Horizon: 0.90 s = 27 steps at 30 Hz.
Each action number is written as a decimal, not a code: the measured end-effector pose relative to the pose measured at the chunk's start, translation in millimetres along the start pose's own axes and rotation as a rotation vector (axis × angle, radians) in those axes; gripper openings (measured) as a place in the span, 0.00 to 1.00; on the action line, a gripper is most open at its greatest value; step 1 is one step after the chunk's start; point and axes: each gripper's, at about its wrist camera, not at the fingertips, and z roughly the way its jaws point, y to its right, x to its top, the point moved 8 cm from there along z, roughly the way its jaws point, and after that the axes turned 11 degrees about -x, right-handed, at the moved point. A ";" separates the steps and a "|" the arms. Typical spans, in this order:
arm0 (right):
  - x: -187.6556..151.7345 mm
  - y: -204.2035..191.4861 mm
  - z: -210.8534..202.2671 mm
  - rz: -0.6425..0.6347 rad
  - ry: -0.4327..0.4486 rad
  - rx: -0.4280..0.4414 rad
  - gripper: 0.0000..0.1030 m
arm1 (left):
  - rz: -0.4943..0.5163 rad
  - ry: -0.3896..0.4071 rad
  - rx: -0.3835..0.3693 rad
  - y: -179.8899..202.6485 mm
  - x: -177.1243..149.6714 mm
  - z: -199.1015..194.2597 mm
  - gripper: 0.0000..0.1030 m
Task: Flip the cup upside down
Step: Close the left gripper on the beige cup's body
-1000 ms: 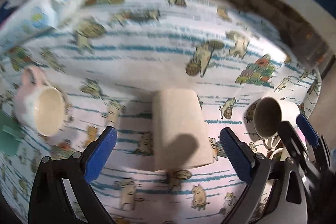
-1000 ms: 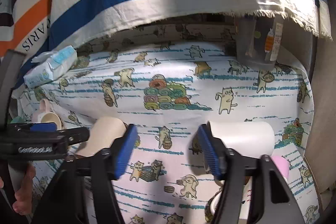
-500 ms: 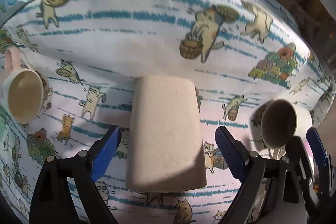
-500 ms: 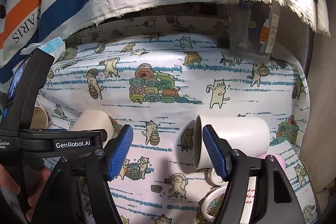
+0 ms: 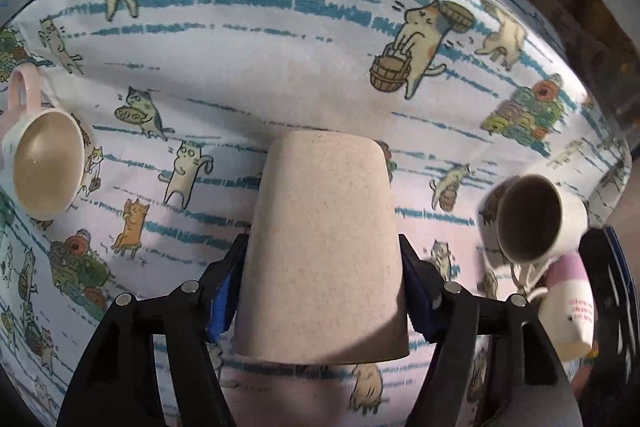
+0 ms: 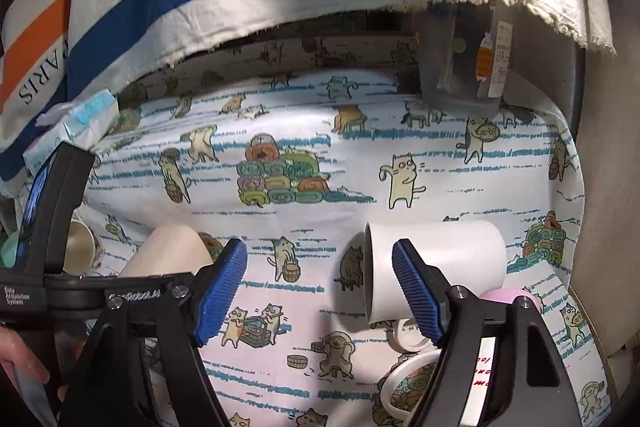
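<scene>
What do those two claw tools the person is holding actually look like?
Both are black plastic claws with silver screws. The right gripper has two ribbed blue pads. The left gripper has the same blue pads, and white lettering on its body shows in the right view. A bare hand is visible.

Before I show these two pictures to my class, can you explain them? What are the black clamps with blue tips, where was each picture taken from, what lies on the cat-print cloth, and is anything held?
No robot here: a person holds a two-finger clamp in each hand, each carrying a wide-angle camera looking along its fingers. In the left-hand picture, the left gripper has closed on a beige cup lying on its side. In the right-hand picture, the right gripper is open and holds nothing; a white mug lies on its side behind its right finger. On the tablecloth also lie a pink-handled cup, a tissue pack and more mugs, partly hidden.
</scene>
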 end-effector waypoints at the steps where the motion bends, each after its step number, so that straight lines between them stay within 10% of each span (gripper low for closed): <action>1: 1.8 1.0 -2.8 0.006 0.009 0.004 0.77 | 0.007 -0.022 -0.010 -1.2 -5.5 -4.0 0.65; 27: -10.0 -34.1 -9.2 -0.091 -0.003 0.132 0.79 | 0.452 -0.043 -0.092 35.1 -97.1 -51.1 0.65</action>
